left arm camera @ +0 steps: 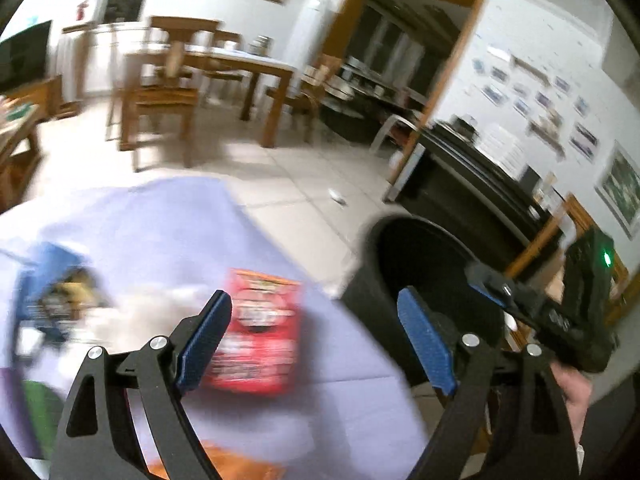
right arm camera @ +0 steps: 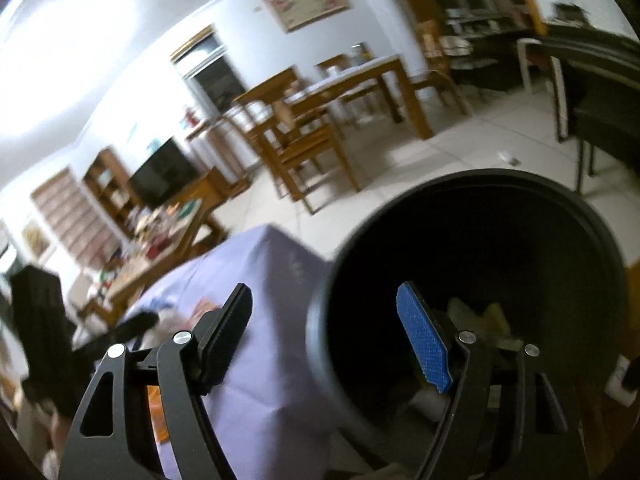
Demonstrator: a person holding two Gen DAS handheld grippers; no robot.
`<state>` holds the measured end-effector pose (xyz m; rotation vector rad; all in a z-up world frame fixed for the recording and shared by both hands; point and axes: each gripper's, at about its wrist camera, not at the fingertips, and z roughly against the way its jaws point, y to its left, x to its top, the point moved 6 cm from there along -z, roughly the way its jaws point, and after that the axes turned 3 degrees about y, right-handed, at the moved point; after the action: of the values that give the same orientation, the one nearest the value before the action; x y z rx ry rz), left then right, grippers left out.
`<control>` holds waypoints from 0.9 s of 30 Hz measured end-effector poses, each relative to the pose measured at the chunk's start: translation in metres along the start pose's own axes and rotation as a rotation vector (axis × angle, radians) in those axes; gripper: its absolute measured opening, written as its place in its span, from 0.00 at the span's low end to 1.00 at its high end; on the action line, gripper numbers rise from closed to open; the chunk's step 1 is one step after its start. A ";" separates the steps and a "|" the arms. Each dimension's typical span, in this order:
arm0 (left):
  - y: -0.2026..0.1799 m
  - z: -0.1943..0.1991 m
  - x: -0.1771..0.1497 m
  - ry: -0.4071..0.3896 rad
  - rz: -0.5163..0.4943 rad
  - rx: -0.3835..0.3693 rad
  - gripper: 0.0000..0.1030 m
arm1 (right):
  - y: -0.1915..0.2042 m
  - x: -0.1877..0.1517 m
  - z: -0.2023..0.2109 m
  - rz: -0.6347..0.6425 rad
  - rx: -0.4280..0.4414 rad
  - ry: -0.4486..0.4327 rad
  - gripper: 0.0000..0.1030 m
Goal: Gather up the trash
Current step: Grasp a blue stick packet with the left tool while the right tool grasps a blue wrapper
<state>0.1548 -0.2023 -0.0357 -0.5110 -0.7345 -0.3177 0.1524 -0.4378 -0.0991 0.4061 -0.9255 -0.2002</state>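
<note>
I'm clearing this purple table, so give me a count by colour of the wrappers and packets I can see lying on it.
Left wrist view, blurred:
Red: 1, the red packet
Blue: 1, the blue packet
Orange: 1, the orange wrapper at the near edge
Green: 1, a green item, kind unclear
Total: 4
A pale blurred patch beside the red one is left uncounted.

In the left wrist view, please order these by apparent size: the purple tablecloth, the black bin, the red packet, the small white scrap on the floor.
1. purple tablecloth
2. black bin
3. red packet
4. white scrap, though distance shrinks it.
</note>
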 end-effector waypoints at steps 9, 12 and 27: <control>0.154 0.047 -0.003 0.043 0.133 0.246 0.69 | 0.138 -0.042 -0.036 0.285 0.157 0.117 0.72; 0.180 0.040 -0.009 0.111 0.141 0.264 0.60 | 0.177 -0.044 -0.056 0.343 0.174 0.168 0.72; 0.214 0.019 -0.015 0.180 -0.031 0.359 0.31 | 0.300 -0.037 -0.216 0.374 0.118 0.496 0.72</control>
<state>0.2294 -0.0124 -0.1050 -0.1287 -0.6071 -0.2500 0.3034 -0.0986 -0.1146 0.3607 -0.5096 0.2897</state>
